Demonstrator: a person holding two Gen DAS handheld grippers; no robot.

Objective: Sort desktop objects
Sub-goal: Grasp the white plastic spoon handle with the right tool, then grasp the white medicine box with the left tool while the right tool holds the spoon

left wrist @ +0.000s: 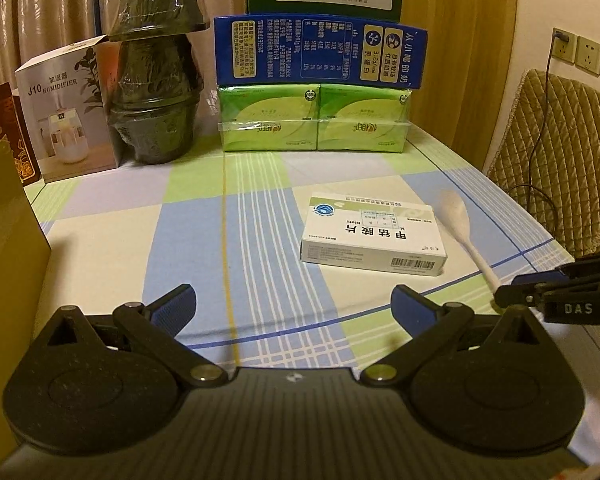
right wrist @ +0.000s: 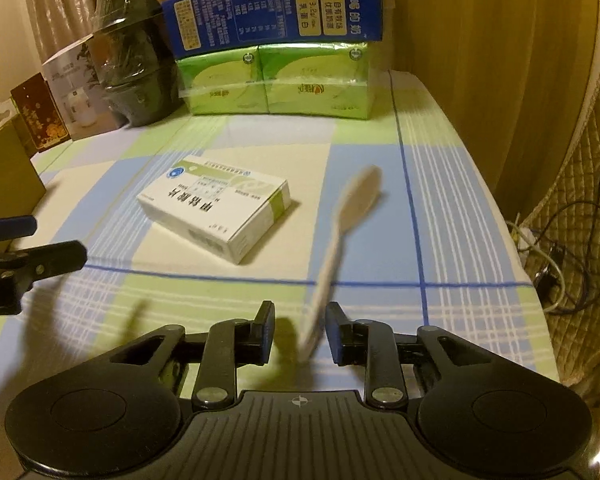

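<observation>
Along the back of the counter [left wrist: 112, 216] I see, from the left, a humidifier box [left wrist: 66, 112], a wrapped stack of dark pots [left wrist: 156, 80], and green tissue packs [left wrist: 314, 120] with a blue carton [left wrist: 320, 52] on top. Those look parked already; I judge them no part of what is left.

My left tongs [left wrist: 294, 300] hang wide open over the near edge, empty, with nothing between the pads.

Right of centre lies the pill box [left wrist: 374, 236], flat on the cloth and untouched. Just beside it, on its right, is the spoon [right wrist: 352, 208], bowl pointing away from me, handle running back toward my right tongs [right wrist: 300, 332].

Those tongs stand partly open with the handle end between the pads. The spoon is blurred there, so I think the pads are clear of it, but I would not swear to it.

So, as I judge it, sorting has barely started: spoon and pill box both lie loose in the open middle.
</observation>
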